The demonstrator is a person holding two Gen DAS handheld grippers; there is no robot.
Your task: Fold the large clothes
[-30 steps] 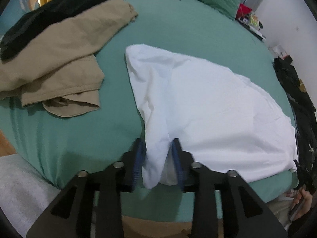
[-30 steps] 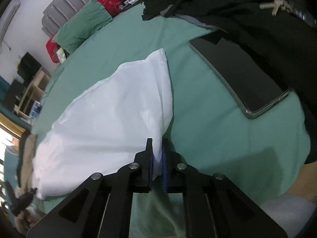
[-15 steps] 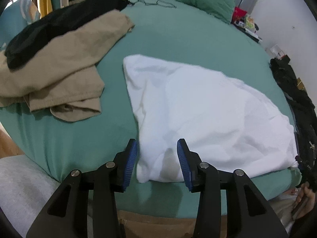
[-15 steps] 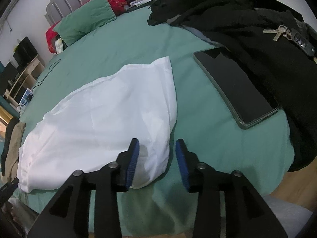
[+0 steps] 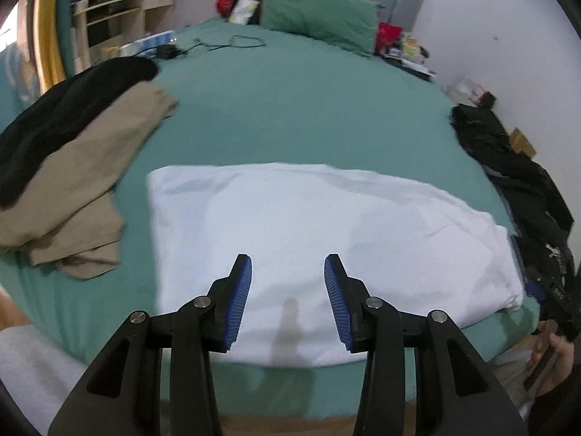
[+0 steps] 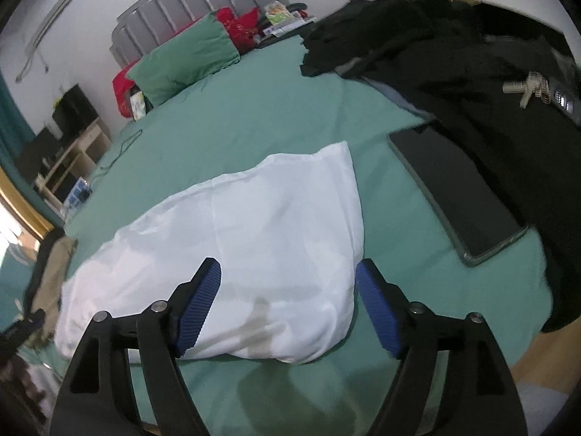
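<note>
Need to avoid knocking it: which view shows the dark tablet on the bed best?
The right wrist view: the tablet lies flat on the green sheet, right of the white garment, against the black clothes. The left wrist view does not show it.

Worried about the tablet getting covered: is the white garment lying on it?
No. In the right wrist view the white garment lies apart from the tablet, with bare green sheet between them.

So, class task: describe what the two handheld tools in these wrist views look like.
Both match. The left tool and right tool have black angular arms with triangular cut-outs and round silver pivot pins. Each finger carries a blue ribbed pad. No cables or markings show.
</note>
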